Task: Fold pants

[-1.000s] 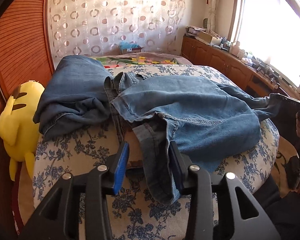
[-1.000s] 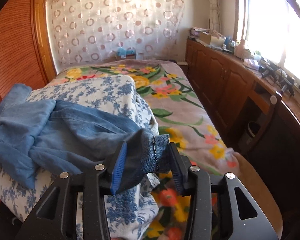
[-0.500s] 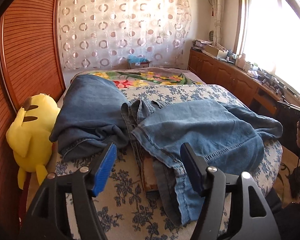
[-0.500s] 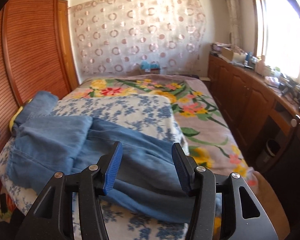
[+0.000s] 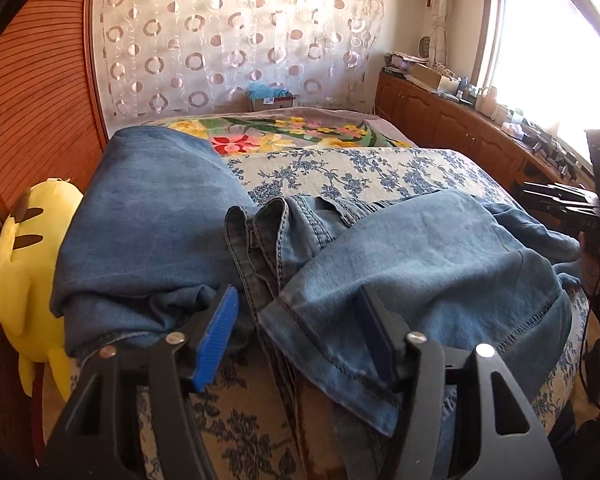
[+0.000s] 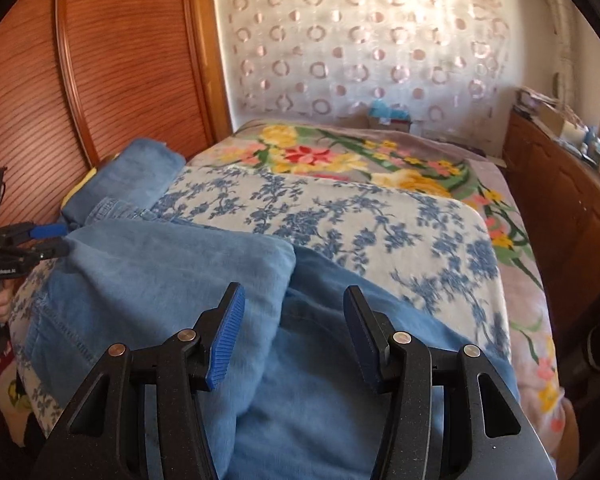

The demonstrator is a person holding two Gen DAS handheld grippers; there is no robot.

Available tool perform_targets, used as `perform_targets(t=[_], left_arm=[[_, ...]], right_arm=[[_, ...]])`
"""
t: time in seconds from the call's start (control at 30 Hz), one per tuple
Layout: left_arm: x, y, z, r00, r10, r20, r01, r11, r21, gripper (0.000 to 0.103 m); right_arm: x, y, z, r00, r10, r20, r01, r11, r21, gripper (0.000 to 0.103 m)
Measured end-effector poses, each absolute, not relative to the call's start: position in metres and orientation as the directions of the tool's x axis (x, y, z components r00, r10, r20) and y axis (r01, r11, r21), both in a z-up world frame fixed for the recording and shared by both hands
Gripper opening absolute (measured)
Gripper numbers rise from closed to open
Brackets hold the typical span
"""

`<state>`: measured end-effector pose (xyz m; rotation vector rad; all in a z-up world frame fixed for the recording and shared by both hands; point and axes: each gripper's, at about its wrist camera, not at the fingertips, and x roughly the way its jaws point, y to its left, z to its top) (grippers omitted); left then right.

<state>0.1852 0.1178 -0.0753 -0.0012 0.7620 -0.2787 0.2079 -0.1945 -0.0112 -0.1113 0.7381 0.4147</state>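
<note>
1. Nearest, the left claw (image 5: 296, 340) stands apart over the near edge of the bed (image 5: 360, 172). Its jaws have just been closing a little, with the jeans' waistband edge between them, but the blue pads (image 5: 214, 336) do not press on the cloth.
2. The right claw (image 6: 294, 336) is likewise apart, hovering above a folded-over leg with nothing clamped; its jaws widened a moment ago.
3. The pants (image 5: 420, 264), light blue jeans, lie spread across the bed's near end on the blue-flowered cover (image 6: 340, 216), one leg doubled over the other.
4. A second, darker denim pile (image 5: 148, 216) sits at the bed's left edge, touching the jeans.
5. A yellow plush toy (image 5: 24, 264) leans between that edge and the wooden panel (image 5: 32, 80).
6. Farther off lies a floral blanket (image 6: 360, 156), then the circle-patterned curtain (image 6: 360, 48).
</note>
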Motion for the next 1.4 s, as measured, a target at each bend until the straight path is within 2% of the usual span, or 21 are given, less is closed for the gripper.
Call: perform_targets(t=[0.2, 0.23, 0.27, 0.33, 0.43, 0.53, 0.67, 0.7, 0.8, 0.83, 0.93, 1.07, 1.17, 1.27, 1.37, 1.4], left_arm=[[0.196, 0.117, -0.084, 0.655, -0.278, -0.703, 0.253, 0.957, -0.143, 0.044], [0.195, 0.116, -0.085, 0.654, -0.286, -0.701, 0.259, 0.955, -0.148, 0.036], [0.194, 0.115, -0.085, 0.656, -0.284, -0.699, 0.260, 0.955, -0.145, 0.033], [0.191, 0.113, -0.083, 0.665, -0.271, -0.696, 0.260, 0.958, -0.124, 0.016], [0.183, 0.112, -0.073, 0.686, -0.286, -0.669, 0.275, 0.953, -0.125, 0.006], [0.183, 0.107, -0.060, 0.701, -0.286, -0.653, 0.295, 0.950, -0.099, 0.003], [0.187, 0.103, -0.043, 0.731, -0.284, -0.621, 0.303, 0.950, -0.079, 0.002], [0.189, 0.103, -0.037, 0.740, -0.284, -0.609, 0.304, 0.950, -0.073, 0.002], [0.195, 0.103, -0.021, 0.766, -0.284, -0.576, 0.304, 0.951, -0.064, 0.002], [0.198, 0.104, -0.014, 0.778, -0.280, -0.563, 0.300, 0.952, -0.060, 0.002], [0.210, 0.107, 0.000, 0.803, -0.262, -0.535, 0.282, 0.958, -0.046, 0.002], [0.243, 0.112, -0.013, 0.786, -0.214, -0.580, 0.244, 0.969, -0.027, 0.003], [0.262, 0.113, -0.039, 0.755, -0.178, -0.631, 0.219, 0.976, -0.014, 0.003], [0.259, 0.109, -0.051, 0.740, -0.166, -0.652, 0.218, 0.976, 0.000, 0.008], [0.245, 0.106, -0.052, 0.748, -0.145, -0.648, 0.206, 0.978, 0.018, 0.025], [0.241, 0.106, -0.051, 0.751, -0.142, -0.645, 0.201, 0.979, 0.019, 0.037]], right_arm=[[0.254, -0.174, -0.032, 0.582, 0.360, -0.729, -0.453, 0.888, 0.078, 0.052], [0.261, -0.171, -0.036, 0.564, 0.366, -0.740, -0.458, 0.884, 0.088, 0.052], [0.266, -0.169, -0.041, 0.548, 0.373, -0.749, -0.464, 0.880, 0.098, 0.052], [0.275, -0.164, -0.049, 0.520, 0.377, -0.766, -0.474, 0.874, 0.109, 0.052], [0.282, -0.162, -0.058, 0.485, 0.394, -0.780, -0.482, 0.865, 0.137, 0.052], [0.286, -0.162, -0.060, 0.461, 0.419, -0.782, -0.493, 0.854, 0.166, 0.052], [0.289, -0.160, -0.058, 0.443, 0.444, -0.779, -0.503, 0.842, 0.194, 0.052], [0.290, -0.159, -0.057, 0.442, 0.448, -0.777, -0.506, 0.840, 0.196, 0.043], [0.288, -0.158, -0.050, 0.456, 0.459, -0.762, -0.520, 0.833, 0.190, 0.004], [0.284, -0.160, -0.043, 0.489, 0.474, -0.732, -0.524, 0.831, 0.189, 0.001], [0.280, -0.163, -0.023, 0.581, 0.460, -0.671, -0.500, 0.852, 0.151, 0.001], [0.289, -0.164, -0.011, 0.657, 0.422, -0.625, -0.443, 0.886, 0.133, 0.000], [0.306, -0.152, -0.025, 0.634, 0.371, -0.678, -0.431, 0.898, 0.088, 0.001], [0.313, -0.149, -0.039, 0.583, 0.317, -0.748, -0.421, 0.905, 0.055, 0.014], [0.294, -0.163, -0.034, 0.584, 0.340, -0.737, -0.432, 0.899, 0.072, 0.028], [0.286, -0.168, -0.032, 0.585, 0.344, -0.735, -0.437, 0.897, 0.072, 0.031]])
